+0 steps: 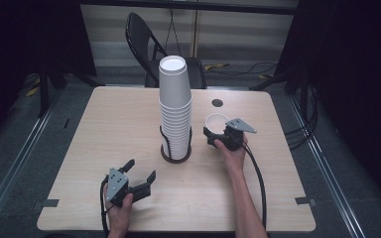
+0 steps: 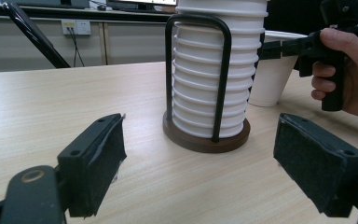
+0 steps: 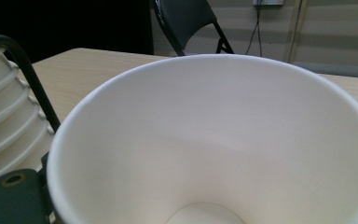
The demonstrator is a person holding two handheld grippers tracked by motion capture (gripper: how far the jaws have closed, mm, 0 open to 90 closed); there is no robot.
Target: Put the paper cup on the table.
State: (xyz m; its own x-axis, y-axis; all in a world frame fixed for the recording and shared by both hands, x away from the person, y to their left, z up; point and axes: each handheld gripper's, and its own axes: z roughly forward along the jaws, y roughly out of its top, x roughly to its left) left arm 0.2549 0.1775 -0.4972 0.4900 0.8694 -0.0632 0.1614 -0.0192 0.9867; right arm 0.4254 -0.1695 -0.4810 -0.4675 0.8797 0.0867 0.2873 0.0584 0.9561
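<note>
A tall stack of white paper cups, turned upside down, stands in a holder with a round brown base and black wire loops at the table's middle. A single white cup sits upright, mouth up, just right of the stack. My right gripper is shut on its wall; in the right gripper view the cup's inside looms close, with one finger at its left. My left gripper rests near the front left, open and holding nothing, its pads pointing at the holder.
The wooden table has a small dark round spot behind the single cup. A black folding chair stands beyond the far edge. Cables lie on the floor at the right. Grey tape marks sit near the front corners.
</note>
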